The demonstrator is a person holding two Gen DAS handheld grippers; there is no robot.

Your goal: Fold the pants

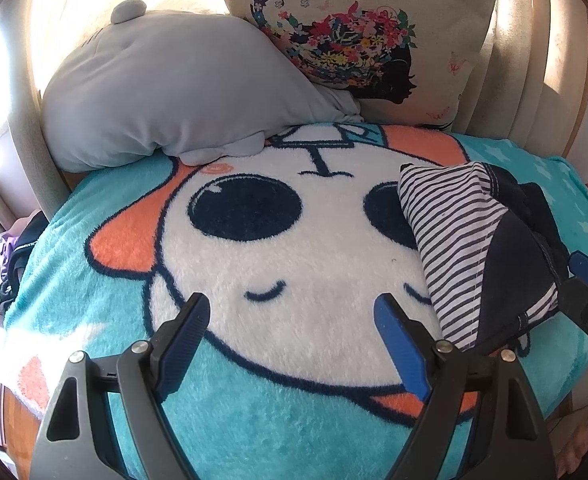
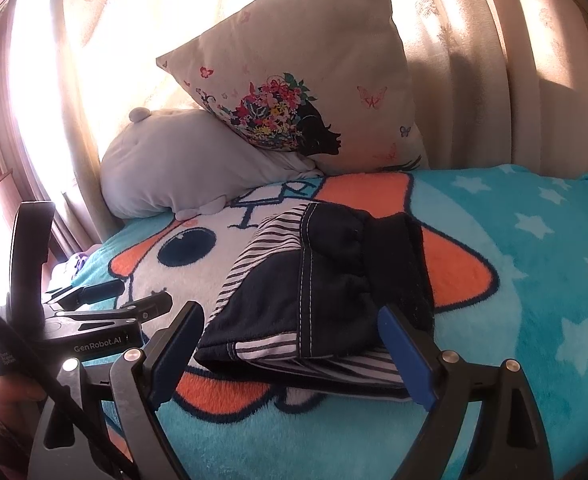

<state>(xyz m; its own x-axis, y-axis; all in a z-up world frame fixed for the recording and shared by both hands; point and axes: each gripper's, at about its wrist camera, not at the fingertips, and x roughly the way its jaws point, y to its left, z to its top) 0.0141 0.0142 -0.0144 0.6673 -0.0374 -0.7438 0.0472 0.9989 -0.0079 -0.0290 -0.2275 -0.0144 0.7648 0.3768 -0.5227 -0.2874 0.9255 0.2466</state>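
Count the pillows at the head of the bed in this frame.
2. A grey plush pillow lies on the left on the blanket; a cream pillow with a floral print leans partly on it, to its right. Others may be hidden behind them.

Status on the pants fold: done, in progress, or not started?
Looks mostly done: the dark navy pants with striped lining lie in a compact folded bundle on the teal cartoon fleece blanket. Nothing in hand: left gripper and right gripper both have open jaws, holding nothing. Left: maybe a tidy-up, since striped lining shows at the edges.
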